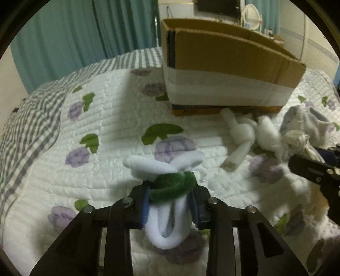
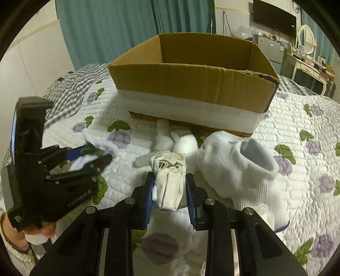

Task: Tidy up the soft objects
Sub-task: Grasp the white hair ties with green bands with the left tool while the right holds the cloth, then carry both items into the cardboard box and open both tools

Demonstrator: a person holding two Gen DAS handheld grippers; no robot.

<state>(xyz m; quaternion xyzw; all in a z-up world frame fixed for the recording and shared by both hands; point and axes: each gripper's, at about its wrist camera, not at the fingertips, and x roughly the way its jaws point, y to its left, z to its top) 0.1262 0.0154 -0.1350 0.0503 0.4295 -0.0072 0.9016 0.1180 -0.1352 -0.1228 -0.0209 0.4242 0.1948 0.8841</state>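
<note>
I am working over a bed covered by a white quilt (image 2: 297, 118) printed with purple flowers and green leaves; a grey-and-white checked cloth (image 1: 31, 127) lies along its far left edge. Beyond it hang teal curtains (image 2: 110, 27). On the cream wall at the right is a dark television (image 2: 274, 18), with an oval white mirror (image 2: 306, 39) on a dresser below.

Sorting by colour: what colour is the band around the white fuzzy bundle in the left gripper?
Dark green band, clearest in the left wrist view.
</note>
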